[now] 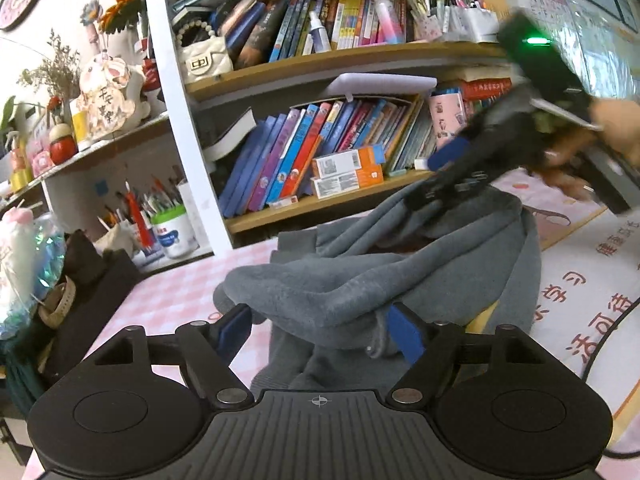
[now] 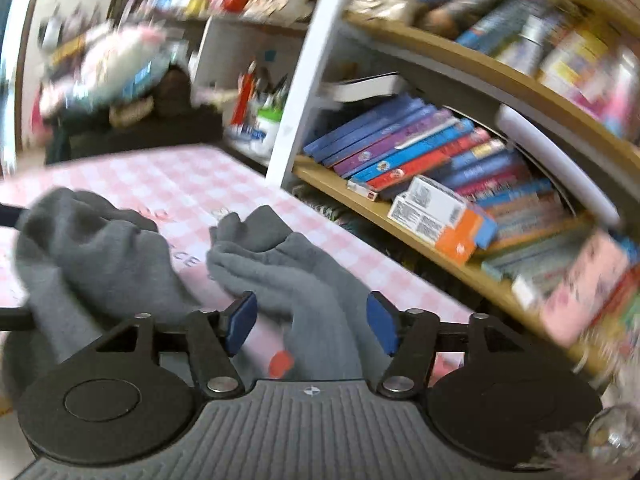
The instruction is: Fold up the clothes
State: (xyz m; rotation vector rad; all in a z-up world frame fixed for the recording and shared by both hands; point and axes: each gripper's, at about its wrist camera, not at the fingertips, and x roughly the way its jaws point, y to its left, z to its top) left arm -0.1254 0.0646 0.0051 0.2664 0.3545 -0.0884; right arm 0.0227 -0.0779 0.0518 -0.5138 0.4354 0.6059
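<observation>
The grey garment (image 1: 360,280) lies bunched on the pink checked table (image 1: 172,296), draped between the wide-open left tongs (image 1: 320,330) and, ahead and to their right, the right tongs (image 2: 312,322), also spread, gripping nothing. Closing now could catch several layers, dragging the heap instead of one edge.
</observation>
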